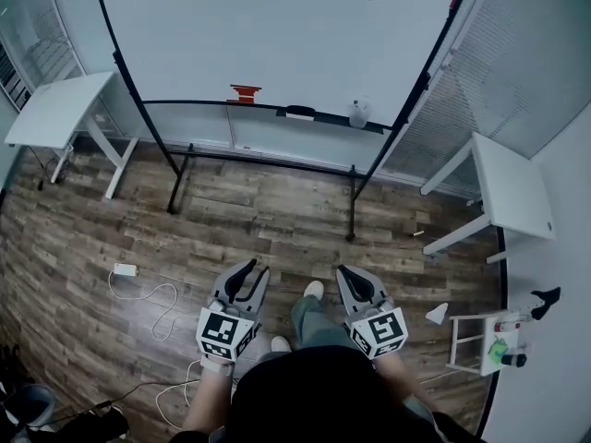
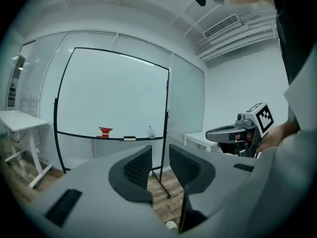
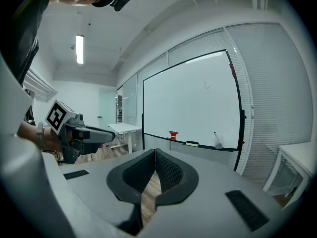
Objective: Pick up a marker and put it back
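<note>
A whiteboard (image 1: 277,35) on a black stand faces me across the wood floor. On its tray sit a red object (image 1: 246,92), a black-and-white eraser (image 1: 299,113) and a clear bottle (image 1: 358,113); I cannot make out a marker among them. Both grippers are held low in front of the person, far from the board. The left gripper (image 1: 255,273) is open with nothing between its pads (image 2: 137,168). The right gripper (image 1: 352,280) is shut with its fingertips touching and empty (image 3: 155,152). Each gripper shows in the other's view: right gripper (image 2: 237,133), left gripper (image 3: 84,133).
A white desk (image 1: 55,109) stands at the left, another (image 1: 512,187) at the right. A small white stand (image 1: 480,340) with bottles is at the near right. A white charger (image 1: 125,269) and its cable lie on the floor at left. The person's shoes (image 1: 314,290) are between the grippers.
</note>
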The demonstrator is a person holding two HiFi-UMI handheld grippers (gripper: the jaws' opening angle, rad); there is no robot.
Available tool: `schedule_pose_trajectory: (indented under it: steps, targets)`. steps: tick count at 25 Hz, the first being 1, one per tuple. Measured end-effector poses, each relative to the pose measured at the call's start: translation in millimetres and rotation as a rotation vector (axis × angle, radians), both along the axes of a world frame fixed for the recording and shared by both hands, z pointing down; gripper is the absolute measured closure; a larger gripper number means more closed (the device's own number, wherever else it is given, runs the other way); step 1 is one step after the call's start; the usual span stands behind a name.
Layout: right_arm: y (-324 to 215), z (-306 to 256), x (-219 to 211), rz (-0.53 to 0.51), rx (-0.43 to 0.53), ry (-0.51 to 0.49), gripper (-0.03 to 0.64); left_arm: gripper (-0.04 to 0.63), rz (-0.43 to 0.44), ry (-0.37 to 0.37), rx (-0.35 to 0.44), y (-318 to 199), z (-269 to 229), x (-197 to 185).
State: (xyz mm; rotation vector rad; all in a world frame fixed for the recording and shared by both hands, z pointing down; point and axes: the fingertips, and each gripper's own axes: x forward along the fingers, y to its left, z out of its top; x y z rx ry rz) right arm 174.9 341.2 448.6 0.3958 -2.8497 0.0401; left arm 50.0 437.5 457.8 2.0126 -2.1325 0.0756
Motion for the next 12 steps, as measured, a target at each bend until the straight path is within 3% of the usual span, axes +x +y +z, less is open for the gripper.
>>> schedule_pose_trajectory:
  steps: [12]
  targets:
    - [-159,1,-101,-0.043,-0.023,-0.032,0.588,0.483,0.000,-0.016,-0.038,-156,3,-86]
